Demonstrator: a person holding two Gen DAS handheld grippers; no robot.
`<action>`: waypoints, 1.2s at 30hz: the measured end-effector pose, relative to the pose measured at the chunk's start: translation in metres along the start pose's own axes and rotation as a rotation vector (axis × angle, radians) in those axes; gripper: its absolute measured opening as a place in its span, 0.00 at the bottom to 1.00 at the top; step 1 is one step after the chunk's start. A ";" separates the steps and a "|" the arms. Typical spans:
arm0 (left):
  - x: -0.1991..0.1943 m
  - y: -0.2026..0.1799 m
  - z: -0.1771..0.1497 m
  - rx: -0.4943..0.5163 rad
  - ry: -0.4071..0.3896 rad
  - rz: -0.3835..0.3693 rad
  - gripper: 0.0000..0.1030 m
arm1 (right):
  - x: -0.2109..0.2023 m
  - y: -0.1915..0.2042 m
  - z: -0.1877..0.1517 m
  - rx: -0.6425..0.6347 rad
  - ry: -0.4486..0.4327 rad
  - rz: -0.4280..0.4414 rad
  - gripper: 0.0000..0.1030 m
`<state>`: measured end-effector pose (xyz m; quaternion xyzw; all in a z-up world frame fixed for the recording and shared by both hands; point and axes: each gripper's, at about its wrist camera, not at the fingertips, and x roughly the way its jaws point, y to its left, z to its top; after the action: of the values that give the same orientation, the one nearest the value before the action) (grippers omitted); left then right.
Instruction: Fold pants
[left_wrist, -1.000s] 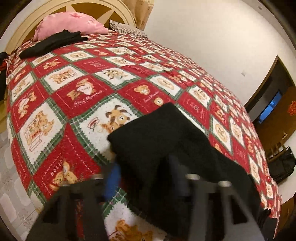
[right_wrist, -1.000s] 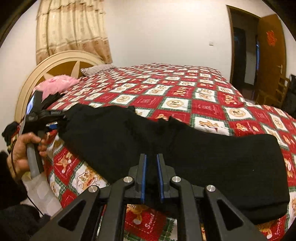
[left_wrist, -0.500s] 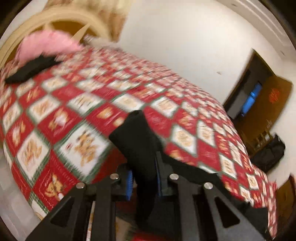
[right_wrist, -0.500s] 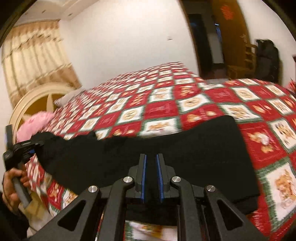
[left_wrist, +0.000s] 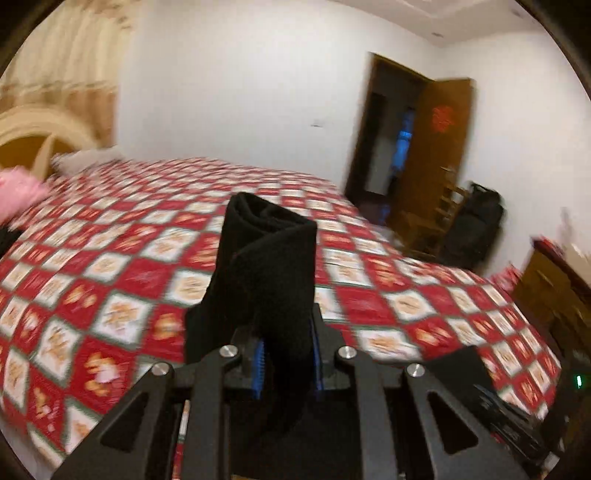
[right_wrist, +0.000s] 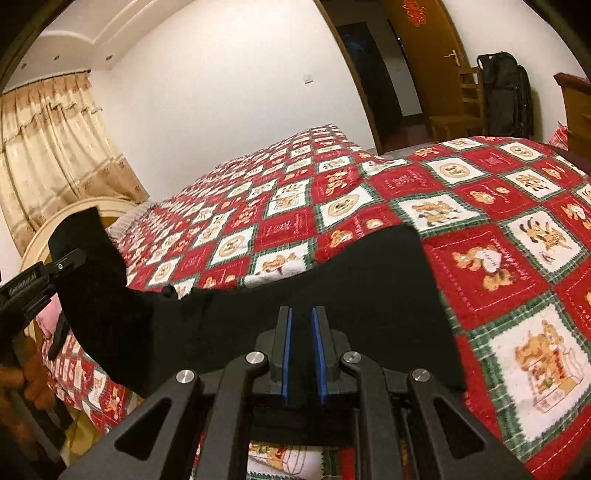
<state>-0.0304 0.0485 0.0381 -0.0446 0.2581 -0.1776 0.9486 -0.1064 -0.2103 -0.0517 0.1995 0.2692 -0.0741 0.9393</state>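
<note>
My left gripper (left_wrist: 287, 363) is clamped on one end of the black pants (left_wrist: 266, 266), the bunched cloth standing up between its blue pads (left_wrist: 259, 363) and rising clear of the bedspread (left_wrist: 110, 280). Its jaws closed down on that cloth within the last second. From the right wrist view the same gripper (right_wrist: 70, 258) shows at the left edge, lifted above the bed's near side with the pants' end draped from it, a hand (right_wrist: 22, 384) below gripping its handle.

My right gripper (right_wrist: 303, 354) is nearly closed, its pads (right_wrist: 286, 354) narrowly apart with dark cloth between and under them; it appears to pinch the pants' near edge, though black on black makes the contact hard to read. It points forward and down across the bed.

The pants (right_wrist: 332, 295) lie along the bed's near side, their right part flat on the bedspread (right_wrist: 498, 258), their left part pulled up off it. Beyond the pants the bedspread runs open to the far side and toward the headboard (right_wrist: 44, 236), where a pink pillow (left_wrist: 18, 192) sits. Past the foot of the bed stand an open door (left_wrist: 436, 155), a wooden chair (right_wrist: 461, 107) and a black bag (right_wrist: 506, 92). The left wrist view is motion-blurred.
</note>
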 end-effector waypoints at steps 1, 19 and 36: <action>0.001 -0.015 -0.002 0.034 -0.005 -0.021 0.19 | -0.004 -0.005 0.003 0.008 -0.013 -0.007 0.13; 0.048 -0.161 -0.100 0.481 0.171 -0.284 0.20 | -0.040 -0.062 0.006 0.106 -0.049 -0.094 0.13; 0.017 -0.045 -0.033 0.259 0.181 -0.133 0.88 | -0.019 -0.027 0.021 0.034 0.029 0.058 0.56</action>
<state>-0.0479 0.0007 0.0099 0.0770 0.3140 -0.2753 0.9054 -0.1193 -0.2428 -0.0343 0.2242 0.2756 -0.0484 0.9335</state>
